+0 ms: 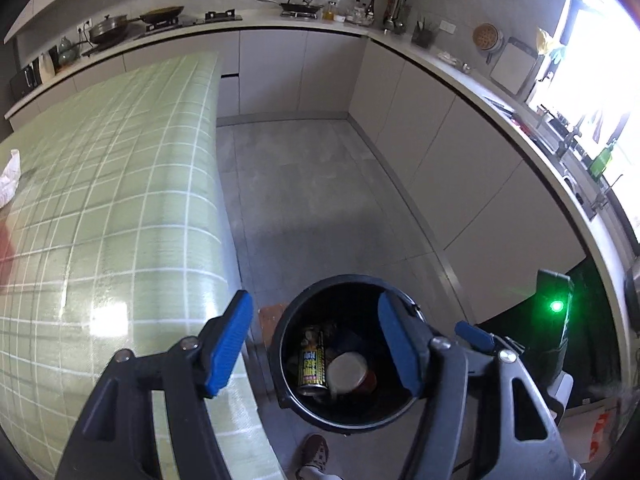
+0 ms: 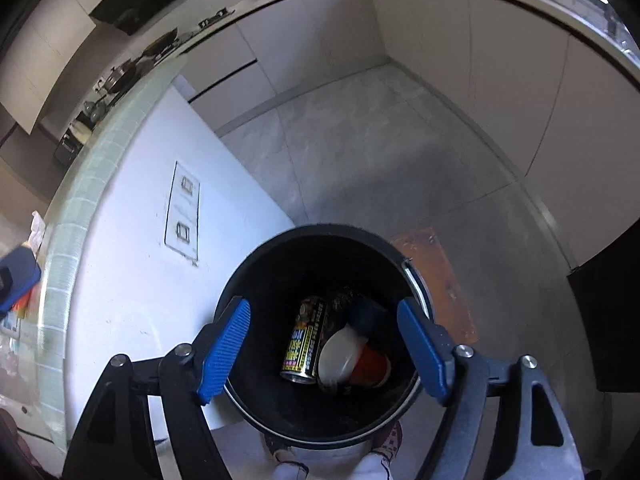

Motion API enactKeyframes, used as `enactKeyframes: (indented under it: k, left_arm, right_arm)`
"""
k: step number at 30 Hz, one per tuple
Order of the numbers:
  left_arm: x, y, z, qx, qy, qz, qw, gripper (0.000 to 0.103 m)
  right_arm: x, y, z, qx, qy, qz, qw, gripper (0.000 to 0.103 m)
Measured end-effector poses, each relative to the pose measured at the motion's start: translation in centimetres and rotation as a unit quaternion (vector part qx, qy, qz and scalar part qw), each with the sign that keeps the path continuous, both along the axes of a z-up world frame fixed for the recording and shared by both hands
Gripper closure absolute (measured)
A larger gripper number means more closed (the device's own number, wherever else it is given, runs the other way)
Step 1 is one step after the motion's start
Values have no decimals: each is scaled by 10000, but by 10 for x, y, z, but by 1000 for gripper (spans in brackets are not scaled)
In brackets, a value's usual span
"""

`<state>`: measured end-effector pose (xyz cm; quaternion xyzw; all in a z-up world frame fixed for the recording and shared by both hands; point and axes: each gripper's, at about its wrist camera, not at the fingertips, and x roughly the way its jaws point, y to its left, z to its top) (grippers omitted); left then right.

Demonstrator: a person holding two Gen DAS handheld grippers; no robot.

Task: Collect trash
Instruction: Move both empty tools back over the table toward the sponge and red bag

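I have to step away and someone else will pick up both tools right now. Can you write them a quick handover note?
Left tool: open, nothing between its pads, above the black bin.
Right tool: open and empty, directly over the same bin.
In the bin: a printed can, a red cup with a white cup on it, some dark scraps.
Done: those pieces are binned.
Left: a crumpled white item sits at the far edge of the green checked table; check there for more trash.
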<state>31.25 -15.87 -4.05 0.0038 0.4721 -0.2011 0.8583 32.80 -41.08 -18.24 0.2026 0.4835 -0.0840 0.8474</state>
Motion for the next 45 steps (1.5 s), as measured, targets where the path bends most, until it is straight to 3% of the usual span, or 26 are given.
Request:
enactKeyframes:
  k: [9,14,19,26,32,40,45]
  left_arm:
    - [-5,50,29,-142,-152,133,9997,36]
    - [-1,113,37,-148,-214,496,9984,36]
    - [-3,183,37,-108,-293,826,9961,36]
    - [7,298,25,58,-310,1304,9910,36]
    - [15,365,15,149,-224,1696,9851,36]
    - [25,409,12,4,-187,2026,9791,36]
    - [27,431,11,167,-204,2287,9731,36]
  right_arm:
    - [-4,40,57,73,-448,6,9990,25]
    - [6,103,95,31,-797,315,9963,25]
    - [21,179,115,13,-972,605,9934,25]
    - [38,292,114,-12,-1075,959,9896,25]
    - [56,369,109,10,-997,1330,9861,25]
    - [91,428,109,-33,-972,2004,9749,25]
    - [115,455,107,74,-1023,2387,9657,25]
